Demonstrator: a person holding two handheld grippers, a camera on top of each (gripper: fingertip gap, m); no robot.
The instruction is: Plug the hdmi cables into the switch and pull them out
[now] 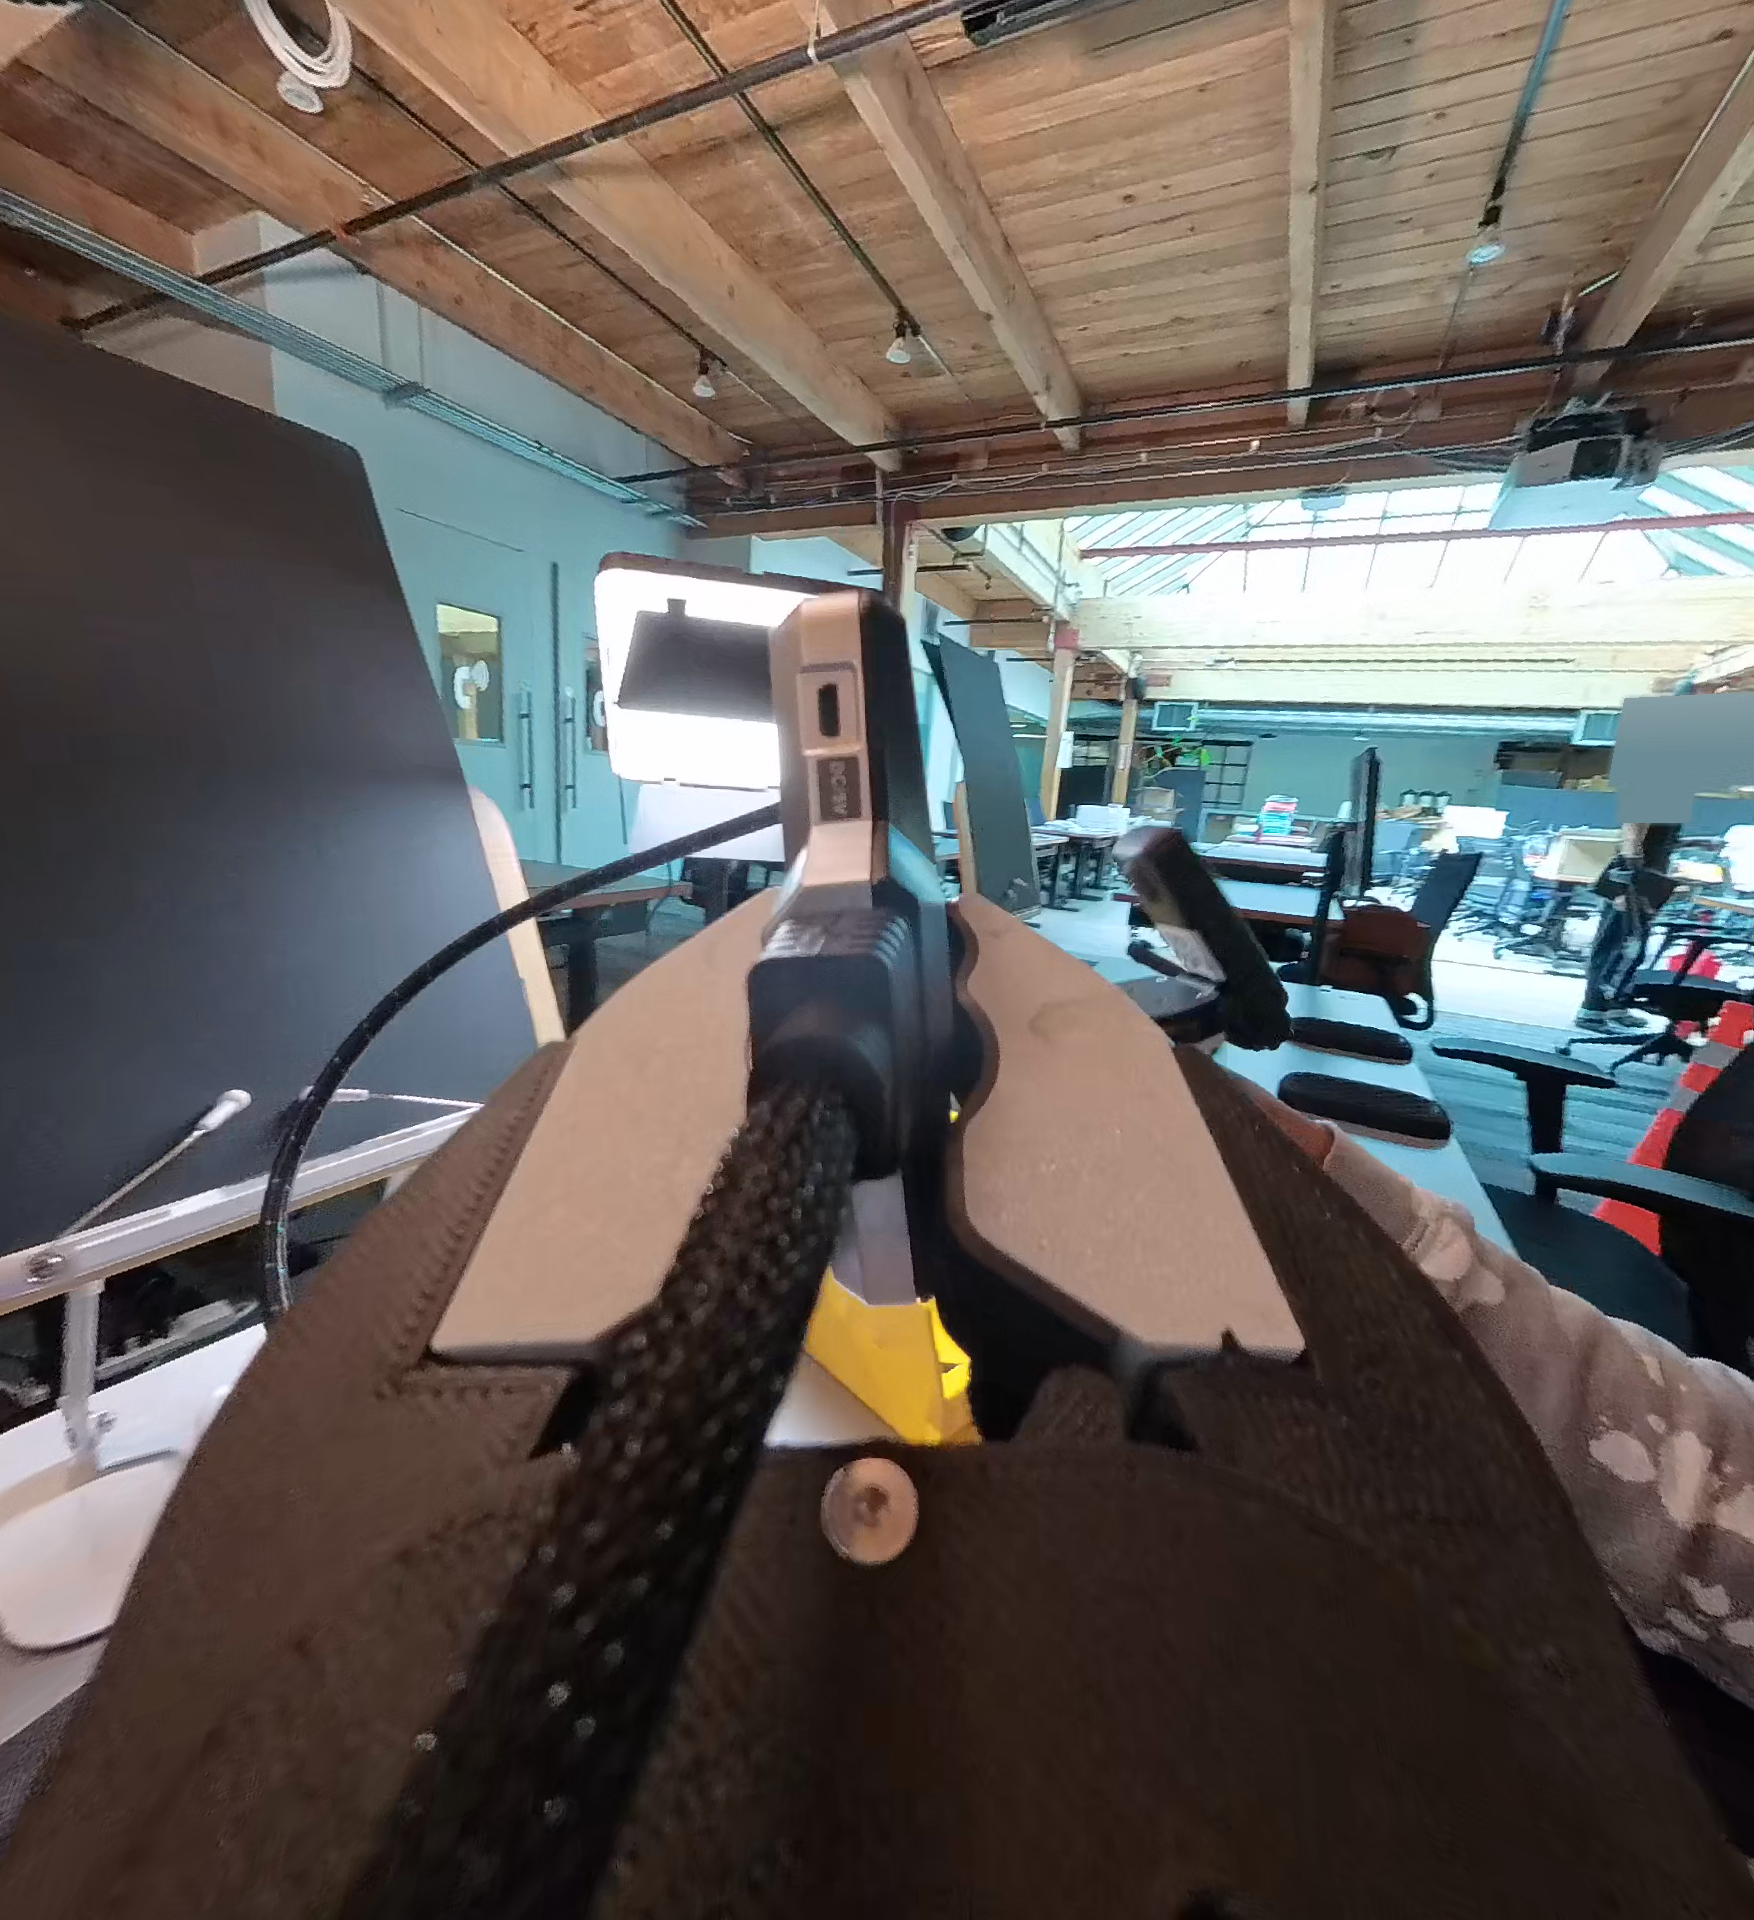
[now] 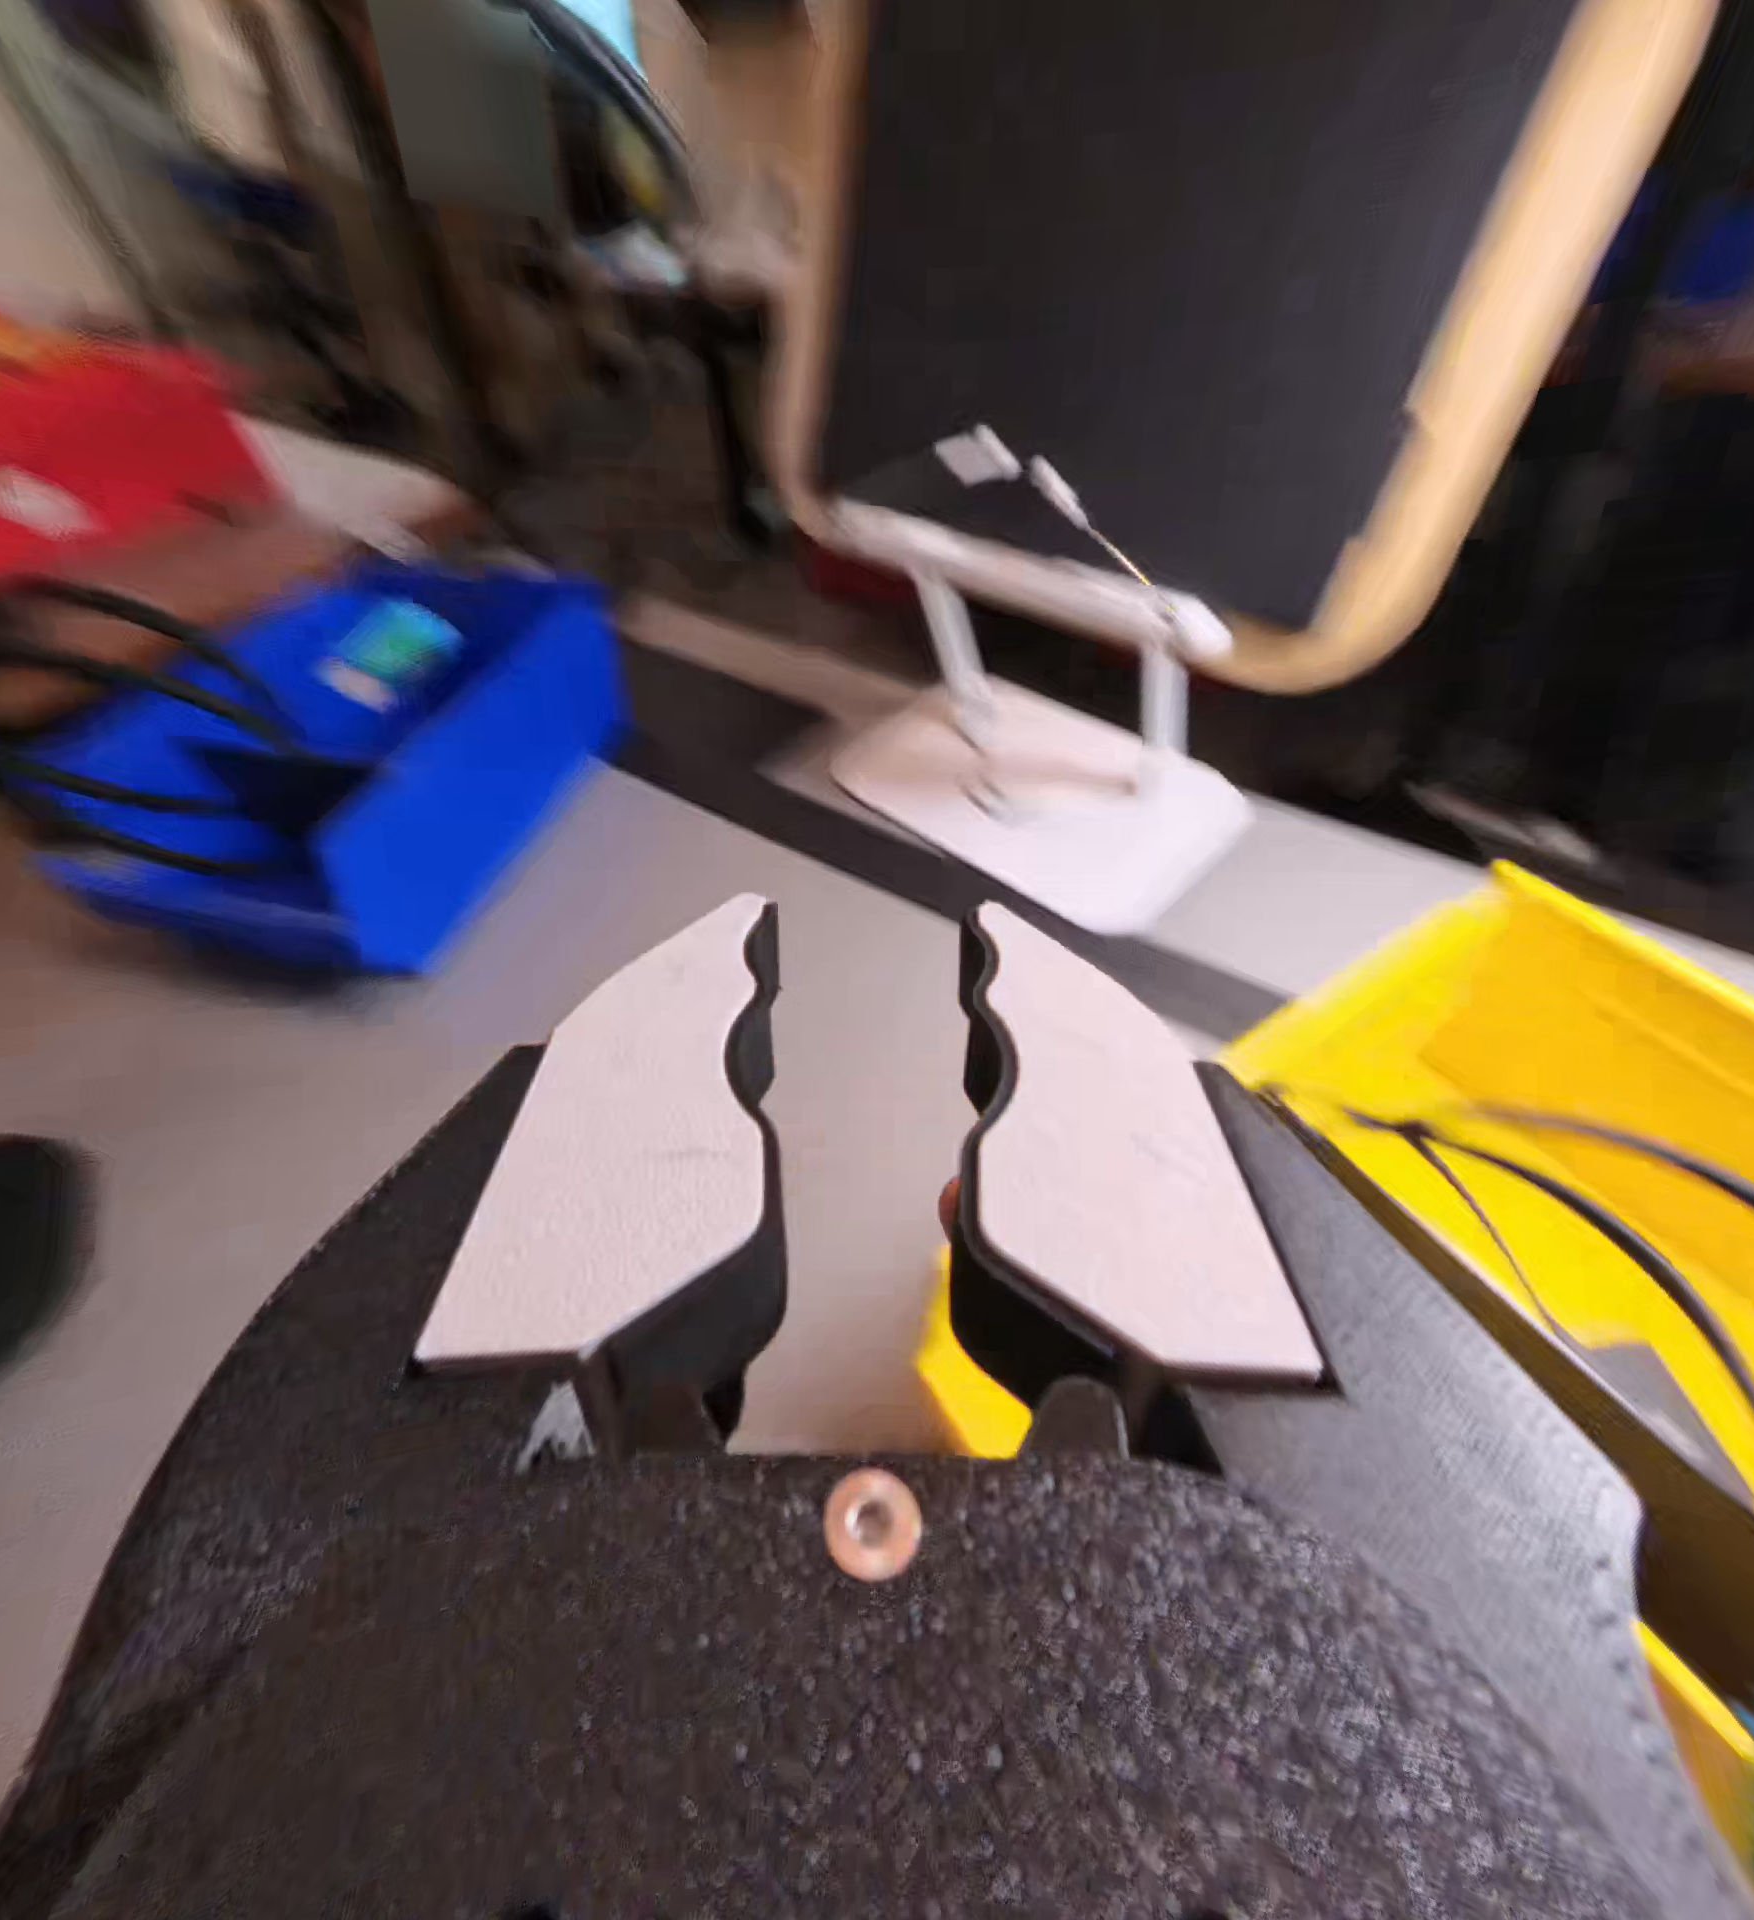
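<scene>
In the left wrist view my left gripper point(image 1: 868, 920) is shut on the silver and black HDMI switch point(image 1: 842, 748) and holds it upright in the air. A black HDMI plug point(image 1: 831, 1003) with a thick braided cable point(image 1: 665, 1403) sits in the switch's near end, and the cable runs back over the gripper body. A thin black cable point(image 1: 405, 997) arcs off to the left. In the blurred right wrist view my right gripper point(image 2: 868, 935) is open and empty above the grey table point(image 2: 229, 1091).
A blue bin point(image 2: 353, 748) with black cables lies at the left, and a yellow bin point(image 2: 1538, 1122) with thin black cables at the right. A white stand point(image 2: 1049, 769) and a black wood-edged panel point(image 2: 1164, 260) stand behind. A patterned sleeve point(image 1: 1631, 1455) is at the left view's lower right.
</scene>
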